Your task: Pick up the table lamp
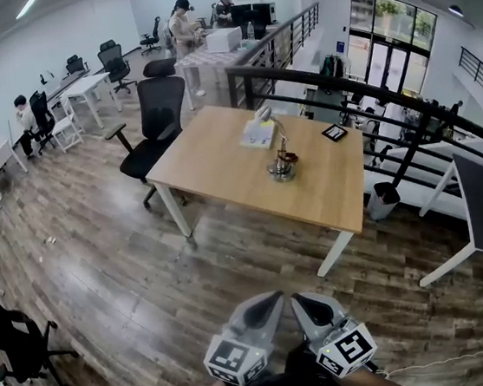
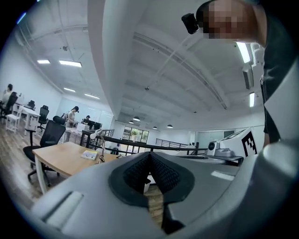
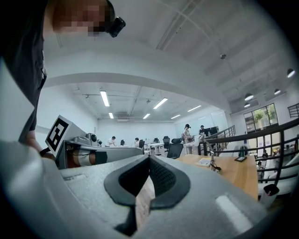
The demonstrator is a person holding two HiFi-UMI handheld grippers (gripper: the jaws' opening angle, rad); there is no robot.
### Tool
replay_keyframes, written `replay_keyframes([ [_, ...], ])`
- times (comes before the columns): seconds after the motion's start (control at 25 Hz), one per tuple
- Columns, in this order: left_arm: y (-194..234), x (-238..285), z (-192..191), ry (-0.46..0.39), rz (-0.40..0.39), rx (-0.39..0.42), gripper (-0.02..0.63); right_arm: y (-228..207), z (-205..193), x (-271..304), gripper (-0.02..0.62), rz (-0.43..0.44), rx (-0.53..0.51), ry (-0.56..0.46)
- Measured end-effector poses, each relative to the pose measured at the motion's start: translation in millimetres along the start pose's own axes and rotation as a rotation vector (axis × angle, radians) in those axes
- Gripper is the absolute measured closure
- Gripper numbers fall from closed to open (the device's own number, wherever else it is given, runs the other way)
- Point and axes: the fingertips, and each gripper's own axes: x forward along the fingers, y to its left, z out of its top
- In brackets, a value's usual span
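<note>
Table lamp (image 1: pixel 283 166): likely light, base-weighted, slender neck (fragile); grasp the low stem. Left gripper (image 1: pixel 272 300), right gripper (image 1: pixel 300 299): fingers sit pressed together, empty.

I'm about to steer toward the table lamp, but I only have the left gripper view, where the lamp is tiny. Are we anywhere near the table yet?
Observer: No. In the head view, the left gripper and right gripper sit side by side low in the frame. A wide stretch of wooden floor lies between them and the table.
Operator: Is the right gripper ready to grab?
Observer: Not as it stands. The right gripper view shows its jaws shut with nothing between them.
Operator: What's around the lamp?
Observer: From above, the table lamp stands on a round base in the table's right half. A pale booklet lies just beyond it, and a small dark flat item lies apart near the far edge.
</note>
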Motion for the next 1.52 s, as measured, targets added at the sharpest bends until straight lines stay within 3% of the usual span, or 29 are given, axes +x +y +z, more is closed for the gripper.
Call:
replay_keyframes([
  [0.32, 47, 92, -6, 0.017, 0.082, 0.005, 0.604, -94, 6, 51, 0.592, 0.078, 0.017, -0.004],
  [0.76, 64, 231, 14, -0.013, 0.113, 0.02, 0.604, -228, 36, 83, 0.592, 0.136, 0.017, -0.023],
  [1.2, 98, 293, 15, -0.005, 0.141, 0.011, 0.604, -295, 33, 117, 0.592, 0.139, 0.053, -0.011],
  [1.52, 156, 334, 22, -0.021, 0.095, -0.007, 0.604, -327, 26, 169, 0.592, 0.115, 0.059, 0.007],
])
